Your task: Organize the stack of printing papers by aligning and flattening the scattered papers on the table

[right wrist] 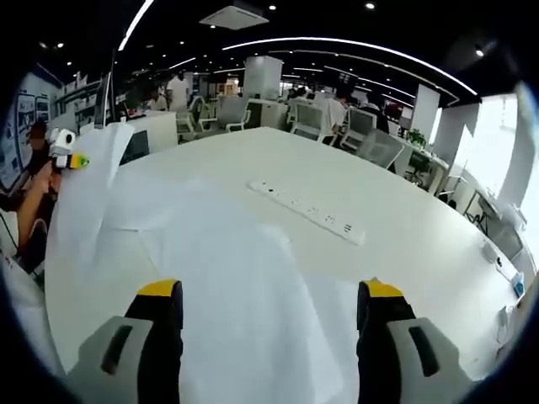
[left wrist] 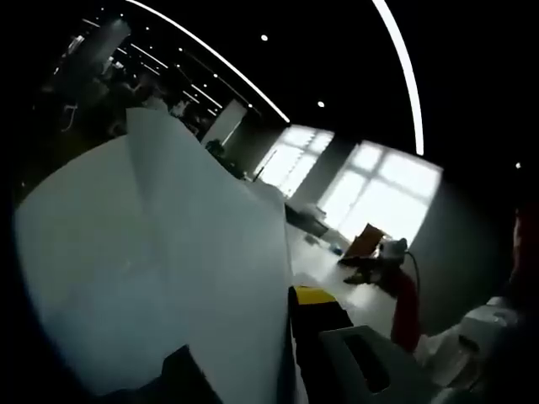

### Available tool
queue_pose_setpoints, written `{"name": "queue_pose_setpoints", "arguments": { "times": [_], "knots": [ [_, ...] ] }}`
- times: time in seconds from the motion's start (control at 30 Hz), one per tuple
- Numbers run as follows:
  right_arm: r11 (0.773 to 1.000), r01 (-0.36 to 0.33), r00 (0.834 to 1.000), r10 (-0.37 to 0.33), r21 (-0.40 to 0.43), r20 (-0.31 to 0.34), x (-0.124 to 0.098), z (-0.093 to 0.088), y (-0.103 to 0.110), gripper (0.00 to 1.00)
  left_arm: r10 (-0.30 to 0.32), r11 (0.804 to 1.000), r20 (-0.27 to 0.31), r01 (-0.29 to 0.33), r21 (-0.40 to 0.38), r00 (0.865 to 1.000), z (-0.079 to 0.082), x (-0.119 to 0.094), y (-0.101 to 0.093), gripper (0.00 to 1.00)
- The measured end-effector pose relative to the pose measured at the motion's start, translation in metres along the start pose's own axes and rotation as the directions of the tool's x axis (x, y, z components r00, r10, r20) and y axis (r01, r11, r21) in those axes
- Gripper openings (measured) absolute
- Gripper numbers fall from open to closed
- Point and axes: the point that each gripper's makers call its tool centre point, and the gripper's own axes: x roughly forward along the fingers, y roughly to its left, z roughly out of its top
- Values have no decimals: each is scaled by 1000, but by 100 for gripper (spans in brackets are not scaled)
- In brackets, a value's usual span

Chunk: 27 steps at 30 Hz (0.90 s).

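White printing papers [right wrist: 236,278] lie spread and overlapping across a large white table [right wrist: 413,185]. My right gripper [right wrist: 269,307] hovers over them, its yellow-tipped jaws wide apart with nothing between them. At the table's left edge, my left gripper [right wrist: 64,156] holds one sheet [right wrist: 93,194] lifted upright off the pile. In the left gripper view that raised sheet [left wrist: 168,252] covers the left half, creased down its middle. It runs down between the jaws of the left gripper [left wrist: 253,349], which is shut on it. The sheet hides most of the table behind it.
A long white power strip [right wrist: 307,212] lies on the table beyond the papers. Office chairs [right wrist: 375,147] and desks stand behind the far edge. A person's hand [right wrist: 34,206] is at the left edge. Bright windows [left wrist: 379,189] and a brown object [left wrist: 366,240] sit past the raised sheet.
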Motion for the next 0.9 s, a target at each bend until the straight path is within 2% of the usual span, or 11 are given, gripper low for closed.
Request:
{"name": "queue_pose_setpoints", "arguments": {
  "times": [0.9],
  "knots": [
    [999, -13, 998, 16, 42, -58, 18, -14, -2, 81, 3, 1000, -9, -3, 5, 1000, -1, 3, 0, 6]
  ]
}}
